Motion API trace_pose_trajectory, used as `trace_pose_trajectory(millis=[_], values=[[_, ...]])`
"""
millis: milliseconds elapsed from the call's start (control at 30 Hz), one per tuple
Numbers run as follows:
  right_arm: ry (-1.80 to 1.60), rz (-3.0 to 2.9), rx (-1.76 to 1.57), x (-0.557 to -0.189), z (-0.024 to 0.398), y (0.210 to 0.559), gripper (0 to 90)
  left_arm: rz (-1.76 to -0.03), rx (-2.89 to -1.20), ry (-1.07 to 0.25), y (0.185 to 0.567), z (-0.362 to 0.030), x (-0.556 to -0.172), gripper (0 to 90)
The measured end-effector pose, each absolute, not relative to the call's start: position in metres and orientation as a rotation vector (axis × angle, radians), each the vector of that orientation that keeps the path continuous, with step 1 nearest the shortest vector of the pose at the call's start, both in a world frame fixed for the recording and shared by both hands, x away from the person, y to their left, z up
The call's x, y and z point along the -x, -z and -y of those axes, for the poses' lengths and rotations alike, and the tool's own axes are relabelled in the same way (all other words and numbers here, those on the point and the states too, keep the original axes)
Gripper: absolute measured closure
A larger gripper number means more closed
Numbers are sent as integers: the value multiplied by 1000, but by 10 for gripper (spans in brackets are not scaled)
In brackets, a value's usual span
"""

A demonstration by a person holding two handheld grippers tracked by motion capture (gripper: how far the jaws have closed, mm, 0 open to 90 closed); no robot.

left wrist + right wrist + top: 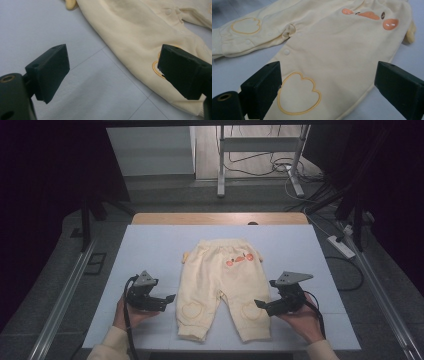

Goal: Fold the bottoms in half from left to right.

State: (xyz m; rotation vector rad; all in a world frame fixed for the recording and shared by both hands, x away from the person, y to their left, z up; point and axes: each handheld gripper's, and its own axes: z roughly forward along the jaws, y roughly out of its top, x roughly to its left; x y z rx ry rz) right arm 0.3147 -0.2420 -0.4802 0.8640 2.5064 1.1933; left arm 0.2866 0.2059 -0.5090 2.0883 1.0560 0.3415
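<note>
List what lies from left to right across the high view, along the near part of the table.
Left hand-held gripper → left trouser leg of the baby trousers → right trouser leg → right hand-held gripper, though its jaws reach over the edge of that leg.

The blue table (pixel 150 245) has bare surface on both sides of the yellow trousers (pixel 222 285), and also between their waistband and the far wooden edge (pixel 220 218). The left gripper (pixel 167 299) stands just beside the left leg, jaws wide apart, with free mat under it. The right gripper (pixel 261 305) is at the right leg, and the cloth lies between its spread jaws.
</note>
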Motion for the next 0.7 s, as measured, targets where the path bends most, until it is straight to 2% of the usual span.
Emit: trace_pose_trajectory(millis=[700], values=[[-1192,-2595,-747,-317,193,485,79,-1061,-2086,-344,509,-206,-287,101]])
